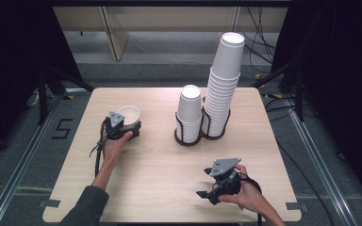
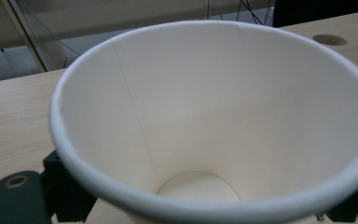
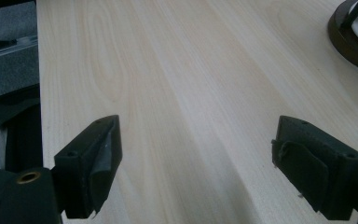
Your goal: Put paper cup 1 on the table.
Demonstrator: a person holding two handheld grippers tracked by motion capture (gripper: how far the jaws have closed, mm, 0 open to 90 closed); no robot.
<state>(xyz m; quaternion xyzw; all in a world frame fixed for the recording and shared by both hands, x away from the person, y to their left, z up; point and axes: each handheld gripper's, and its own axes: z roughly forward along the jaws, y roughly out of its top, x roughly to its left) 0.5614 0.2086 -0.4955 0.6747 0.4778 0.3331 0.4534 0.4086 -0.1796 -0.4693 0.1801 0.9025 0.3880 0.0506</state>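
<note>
A white paper cup [image 1: 129, 114] stands mouth up at the left of the wooden table [image 1: 160, 155], and my left gripper [image 1: 128, 126] is shut on its lower part. In the left gripper view the cup [image 2: 214, 116] is seen from above, empty, with the black jaws on either side of its base. Two stacks of upside-down white cups stand in black wire holders: a short stack [image 1: 189, 112] and a tall leaning stack [image 1: 222, 84]. My right gripper [image 1: 206, 187] rests low at the front right, open, its fingers [image 3: 91, 163] spread wide over bare wood.
A holder's dark round base [image 3: 354, 42] shows at the top right of the right gripper view. Cables [image 1: 273, 101] lie on the floor past the table's right side. Dark curtains hang on both sides, and a rail [image 1: 23, 155] runs along the left.
</note>
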